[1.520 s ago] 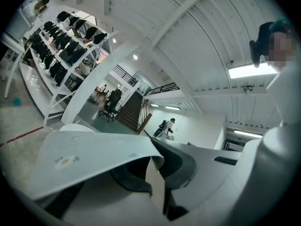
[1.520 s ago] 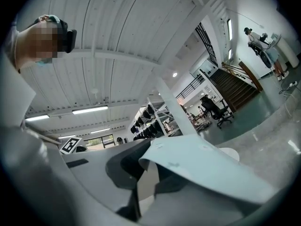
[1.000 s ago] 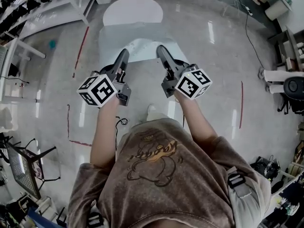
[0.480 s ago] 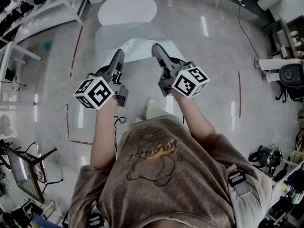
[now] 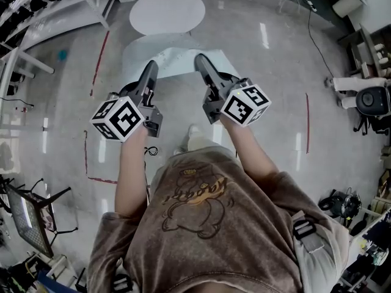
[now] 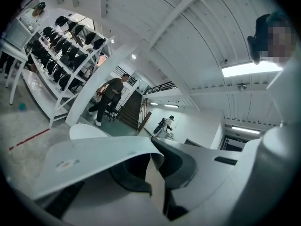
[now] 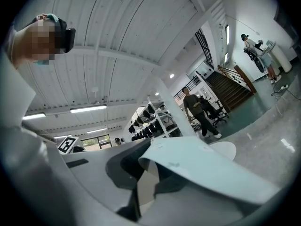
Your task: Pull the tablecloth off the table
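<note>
A pale tablecloth (image 5: 175, 55) hangs slack over the floor between my two grippers, in front of the round white table (image 5: 167, 10), whose bare top shows. My left gripper (image 5: 151, 67) is shut on the cloth's left edge and my right gripper (image 5: 200, 60) is shut on its right edge. In the left gripper view the cloth (image 6: 94, 157) folds over the closed jaws of the left gripper (image 6: 155, 175), with the table (image 6: 87, 132) beyond. In the right gripper view the cloth (image 7: 202, 166) drapes over the right gripper (image 7: 145, 185), and the table (image 7: 225, 149) lies behind.
White shelving racks (image 5: 43, 17) stand at the upper left and a folding chair (image 5: 30, 215) at the lower left. Red tape lines (image 5: 101, 57) mark the glossy floor. Equipment and a cable (image 5: 366, 96) line the right side. A person (image 6: 107, 98) walks near the far stairs.
The cloth has slid off the round table toward me, so the tabletop now shows fully bare. Both grippers stay shut on the cloth and have shifted slightly.
</note>
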Tool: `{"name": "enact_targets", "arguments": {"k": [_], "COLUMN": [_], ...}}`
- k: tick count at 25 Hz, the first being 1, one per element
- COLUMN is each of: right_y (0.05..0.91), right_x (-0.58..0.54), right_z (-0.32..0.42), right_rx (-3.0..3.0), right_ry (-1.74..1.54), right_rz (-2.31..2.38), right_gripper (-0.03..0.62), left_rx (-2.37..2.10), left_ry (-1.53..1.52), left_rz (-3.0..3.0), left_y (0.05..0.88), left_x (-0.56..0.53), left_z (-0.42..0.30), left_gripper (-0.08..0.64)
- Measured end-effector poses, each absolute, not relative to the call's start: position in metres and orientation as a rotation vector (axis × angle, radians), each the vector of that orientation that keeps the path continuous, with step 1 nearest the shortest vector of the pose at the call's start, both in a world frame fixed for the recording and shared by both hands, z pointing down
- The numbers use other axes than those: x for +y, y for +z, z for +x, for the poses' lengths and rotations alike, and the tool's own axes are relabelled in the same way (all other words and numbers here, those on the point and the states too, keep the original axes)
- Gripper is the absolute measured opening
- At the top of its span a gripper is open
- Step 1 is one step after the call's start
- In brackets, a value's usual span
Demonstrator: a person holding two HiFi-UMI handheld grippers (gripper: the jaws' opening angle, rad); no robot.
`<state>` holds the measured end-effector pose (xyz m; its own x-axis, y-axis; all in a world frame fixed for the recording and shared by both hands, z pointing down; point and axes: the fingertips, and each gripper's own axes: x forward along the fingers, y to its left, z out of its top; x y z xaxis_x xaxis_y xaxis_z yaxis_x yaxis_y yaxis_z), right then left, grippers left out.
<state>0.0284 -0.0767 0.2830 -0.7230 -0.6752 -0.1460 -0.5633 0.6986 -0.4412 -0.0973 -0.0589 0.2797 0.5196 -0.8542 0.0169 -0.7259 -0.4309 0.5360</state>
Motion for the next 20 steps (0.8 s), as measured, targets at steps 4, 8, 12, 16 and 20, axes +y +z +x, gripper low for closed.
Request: {"name": "enact_targets", "arguments": {"k": [4, 8, 12, 16, 20], "right_y": [0.280, 0.271, 0.265, 0.272, 0.279], "right_x": [-0.077, -0.077, -0.077, -0.083, -0.093], "right_z": [0.028, 0.030, 0.021, 0.014, 0.011], "right_rx": [2.614, 2.621, 2.637, 2.656, 2.660], "right_ry": [-0.541, -0.539, -0.535, -0.554, -0.577], "right_rz": [-0.977, -0.971, -0.967, -0.982, -0.990], "right_gripper": [0.028, 0.028, 0.028, 0.028, 0.028], "left_rx": [-1.299, -1.310, -1.340, -1.350, -1.312], "left_ry": [-0.354, -0.356, -0.355, -0.323, -0.356], "left_rz": [2.271, 2.269, 2.250, 2.225, 2.198], "left_y": [0.278, 0.270, 0.267, 0.279, 0.285], "left_x": [-0.059, -0.059, -0.058, -0.063, -0.070], "left_z": [-0.098, -0.096, -0.104, -0.109, -0.111], "left_gripper": [0.021, 0.021, 0.021, 0.021, 0.021]}}
